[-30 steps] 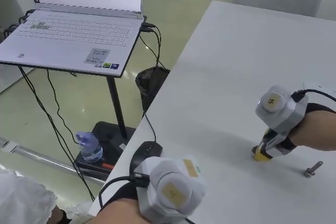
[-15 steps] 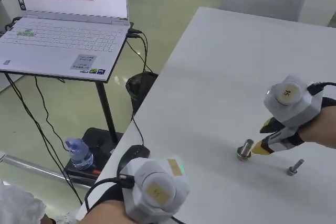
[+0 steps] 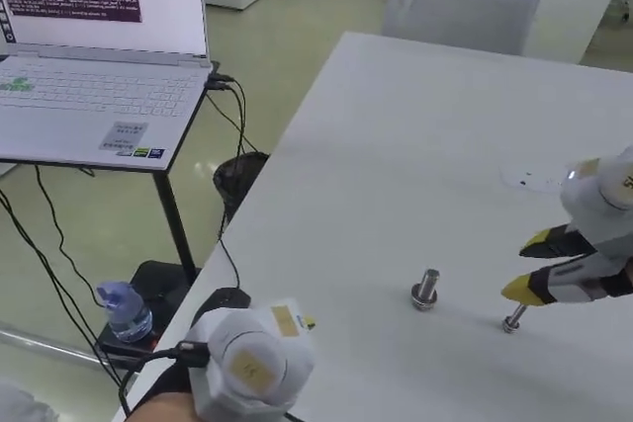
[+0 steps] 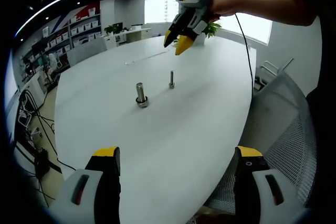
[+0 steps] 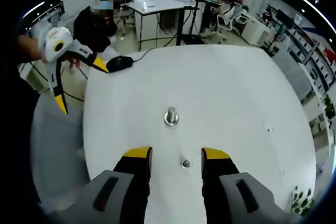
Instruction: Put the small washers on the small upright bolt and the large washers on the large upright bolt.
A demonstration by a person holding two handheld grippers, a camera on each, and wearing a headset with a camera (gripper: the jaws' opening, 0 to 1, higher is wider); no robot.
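1. Left gripper view: the left gripper (image 4: 176, 153) is over the near edge of the white table (image 3: 396, 126), jaws spread wide with nothing between them.
2. The large upright bolt (image 3: 425, 289) stands on the bare tabletop. The small upright bolt (image 3: 512, 320) stands near it, apart.
3. The right gripper (image 3: 527, 266) hovers just above the small upright bolt, jaws parted and holding nothing.
4. A grey chair (image 3: 455, 12) stands at the far table edge.
5. Beside the table, a laptop (image 3: 89, 86) sits on a stand and a water bottle (image 3: 119, 308) stands on the pale green floor (image 3: 297, 37).

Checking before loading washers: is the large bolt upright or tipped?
Upright: the large bolt stands with its wide end on the table, shaft pointing up.
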